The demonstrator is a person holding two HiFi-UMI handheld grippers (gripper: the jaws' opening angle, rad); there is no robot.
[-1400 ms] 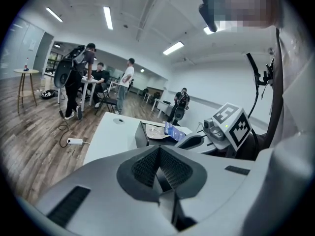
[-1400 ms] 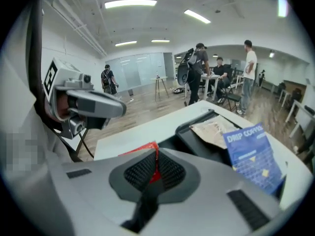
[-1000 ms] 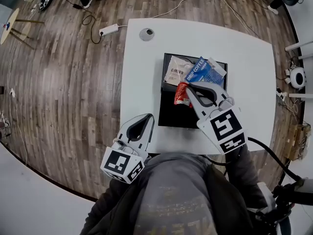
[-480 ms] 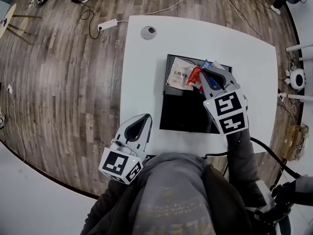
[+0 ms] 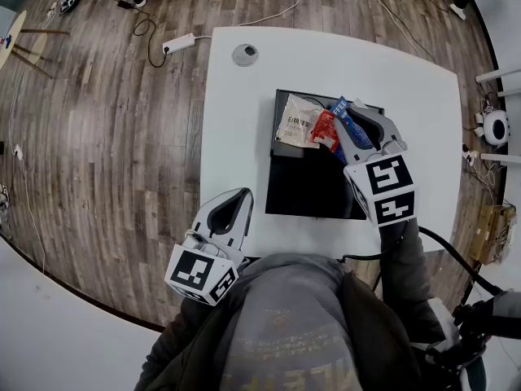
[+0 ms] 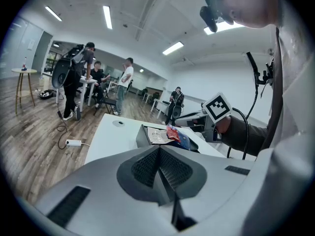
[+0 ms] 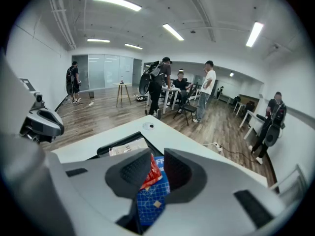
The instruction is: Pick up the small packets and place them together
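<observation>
Looking down on the white worktop [image 5: 244,137], I see one container, a black tray [image 5: 309,187], and all three small packets sit bunched at its far end. A white packet [image 5: 296,125] lies flat on the left. A red packet [image 5: 326,130] overlaps its right edge, and a blue packet [image 5: 348,125] lies just beside the red one. The near half of the tray is bare black.

My right gripper [image 7: 155,167] reaches into that far end. Its jaws have just been opening and now stand a little apart. In the right gripper view, the red packet shows in the gap between them, against the left pad [image 7: 129,170]. The blue packet shows beneath it, with a gap to the right pad. The pads no longer pinch either packet.

My left gripper [image 5: 236,204] hangs at the worktop's near left edge, well apart from the tray, with its jaws pressed together on nothing.
</observation>
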